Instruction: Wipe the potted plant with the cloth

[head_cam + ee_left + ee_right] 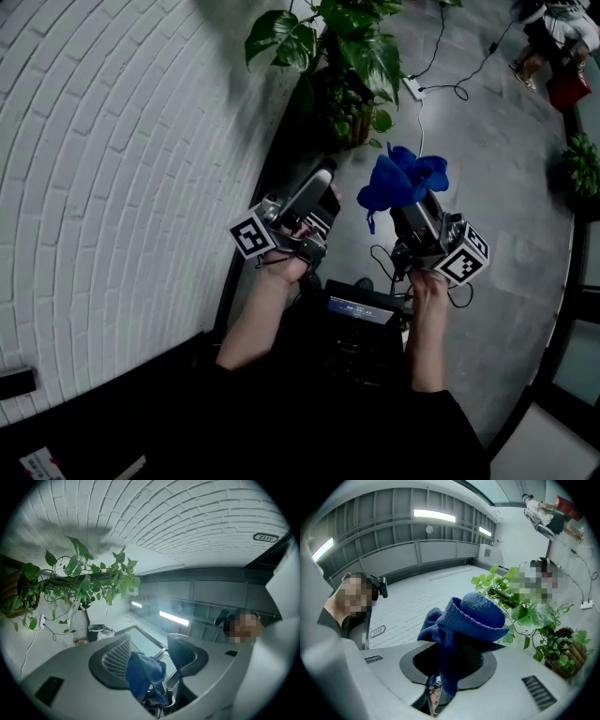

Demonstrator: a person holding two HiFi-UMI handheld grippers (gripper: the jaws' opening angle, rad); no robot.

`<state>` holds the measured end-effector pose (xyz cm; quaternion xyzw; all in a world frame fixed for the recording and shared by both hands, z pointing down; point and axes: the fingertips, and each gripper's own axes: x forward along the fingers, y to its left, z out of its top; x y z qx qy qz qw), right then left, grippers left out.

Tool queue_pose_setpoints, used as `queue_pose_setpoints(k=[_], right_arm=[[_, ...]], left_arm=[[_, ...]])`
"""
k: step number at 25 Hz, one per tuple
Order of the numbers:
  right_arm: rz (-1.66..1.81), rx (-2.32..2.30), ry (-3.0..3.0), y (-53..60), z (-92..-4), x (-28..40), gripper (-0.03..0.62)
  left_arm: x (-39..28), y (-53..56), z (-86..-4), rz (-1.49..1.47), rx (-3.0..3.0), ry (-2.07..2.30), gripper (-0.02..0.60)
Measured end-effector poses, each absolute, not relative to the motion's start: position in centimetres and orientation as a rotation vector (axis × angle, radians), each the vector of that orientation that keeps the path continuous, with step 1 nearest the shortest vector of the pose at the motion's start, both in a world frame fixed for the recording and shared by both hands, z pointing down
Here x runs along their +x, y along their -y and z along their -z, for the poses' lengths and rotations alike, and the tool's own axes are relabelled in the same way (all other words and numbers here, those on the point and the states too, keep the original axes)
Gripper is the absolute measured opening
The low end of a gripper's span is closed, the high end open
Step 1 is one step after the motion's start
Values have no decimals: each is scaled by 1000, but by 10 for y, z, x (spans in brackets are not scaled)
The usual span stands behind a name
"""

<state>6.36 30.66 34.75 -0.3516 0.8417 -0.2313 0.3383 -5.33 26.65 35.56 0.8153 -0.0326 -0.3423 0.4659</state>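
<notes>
The plant (349,52) stands ahead, slightly left of the right gripper (419,217) clamping the cloth (403,180), while the left gripper (319,186), jaws apart, carries nothing.

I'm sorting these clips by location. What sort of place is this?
Probably an indoor workspace or studio corner: a white brick wall, a bare grey floor, and a power strip with cables trailing beside the potted plant.
</notes>
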Motion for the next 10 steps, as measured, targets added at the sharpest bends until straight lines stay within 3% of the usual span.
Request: queue_pose_setpoints(k=[10], right_arm=[[614,-911,-2192,-303,-347,64,106]], left_arm=[[-52,-264,-355,841,2000,84,262]])
